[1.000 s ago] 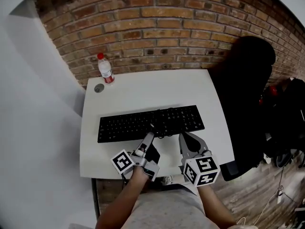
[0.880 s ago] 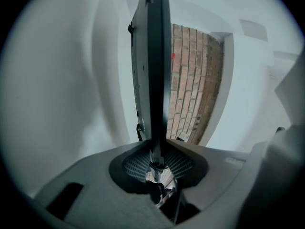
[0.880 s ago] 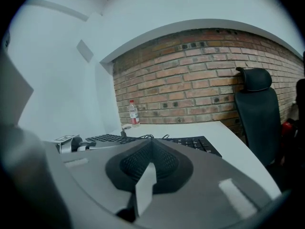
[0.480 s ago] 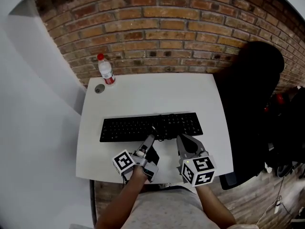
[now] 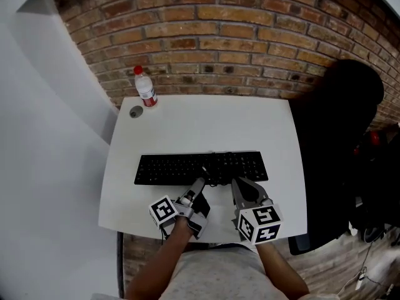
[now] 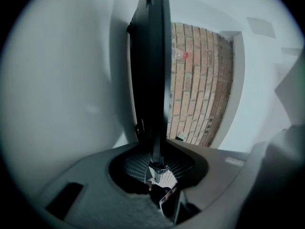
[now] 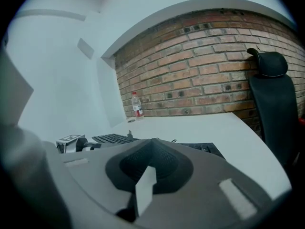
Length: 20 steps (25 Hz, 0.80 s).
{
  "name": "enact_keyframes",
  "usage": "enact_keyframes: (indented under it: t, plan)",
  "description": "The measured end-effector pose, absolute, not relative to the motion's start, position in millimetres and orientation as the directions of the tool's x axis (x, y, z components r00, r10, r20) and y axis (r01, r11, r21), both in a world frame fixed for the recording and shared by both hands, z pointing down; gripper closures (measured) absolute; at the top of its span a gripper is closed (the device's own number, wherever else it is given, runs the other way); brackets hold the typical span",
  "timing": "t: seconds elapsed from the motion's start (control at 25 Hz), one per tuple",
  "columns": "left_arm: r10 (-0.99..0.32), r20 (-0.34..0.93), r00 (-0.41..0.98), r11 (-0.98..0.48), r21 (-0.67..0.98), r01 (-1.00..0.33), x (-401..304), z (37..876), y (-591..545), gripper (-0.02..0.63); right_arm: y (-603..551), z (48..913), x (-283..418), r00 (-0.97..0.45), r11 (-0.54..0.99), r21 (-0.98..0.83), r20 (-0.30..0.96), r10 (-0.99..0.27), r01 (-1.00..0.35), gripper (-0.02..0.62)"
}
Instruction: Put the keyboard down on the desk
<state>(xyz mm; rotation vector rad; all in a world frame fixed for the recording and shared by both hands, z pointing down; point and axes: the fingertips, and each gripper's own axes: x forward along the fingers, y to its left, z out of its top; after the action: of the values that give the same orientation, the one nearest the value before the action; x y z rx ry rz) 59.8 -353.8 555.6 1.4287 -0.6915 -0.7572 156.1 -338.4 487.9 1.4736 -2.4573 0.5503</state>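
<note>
A black keyboard (image 5: pixel 200 167) stretches left to right across the middle of the white desk (image 5: pixel 206 120). Whether its underside rests on the top I cannot tell. My left gripper (image 5: pixel 201 182), rolled on its side, is shut on the keyboard's near edge around the middle. In the left gripper view the keyboard (image 6: pixel 153 70) runs edge-on out of the left gripper (image 6: pixel 157 162), close beside the desk top. My right gripper (image 5: pixel 236 181) is shut with nothing between its jaws, its tip at the keyboard's near edge. In the right gripper view the keyboard (image 7: pixel 112 138) lies just beyond the right gripper (image 7: pixel 152 141).
A plastic bottle with a red cap (image 5: pixel 145 87) stands at the desk's back left corner, with a small round grey disc (image 5: pixel 136 111) beside it. A brick wall (image 5: pixel 225 42) backs the desk. A black chair (image 5: pixel 337 149) stands at the desk's right side.
The keyboard has come down toward the desk and levelled out. Both grippers sank with it, the left one keeping its hold on the near edge.
</note>
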Motion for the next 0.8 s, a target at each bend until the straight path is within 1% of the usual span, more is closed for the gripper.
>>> enact_keyframes:
  t: [0.08,0.2,0.36,0.56,0.72,0.8]
  plan:
    - [-0.801,-0.010,0.599,0.017,0.999,0.040,59,561,-353,0.517,-339,491,156,-0.476,0.429,-0.206,0.377,-0.794,-0.879,0.586]
    - [-0.797,-0.029,0.603,0.000,0.999,0.049,61,550,-355,0.519,-339,495,153,-0.484,0.434,-0.214,0.379,-0.789,-0.875,0.586]
    - [-0.801,-0.018,0.599,0.009,0.999,0.043,59,551,-355,0.523,-338,498,150,-0.497,0.446,-0.220,0.378,-0.781,-0.868,0.586]
    - [-0.804,0.065,0.591,0.087,0.996,0.009,54,572,-350,0.531,-338,500,148,-0.502,0.449,-0.223,0.379,-0.778,-0.865,0.586]
    - [-0.810,0.064,0.583,0.086,0.996,0.010,55,571,-350,0.534,-336,502,151,-0.497,0.443,-0.224,0.380,-0.780,-0.868,0.586]
    - [-0.809,0.085,0.581,0.107,0.994,0.005,55,573,-349,0.532,-335,503,152,-0.494,0.439,-0.227,0.381,-0.781,-0.869,0.586]
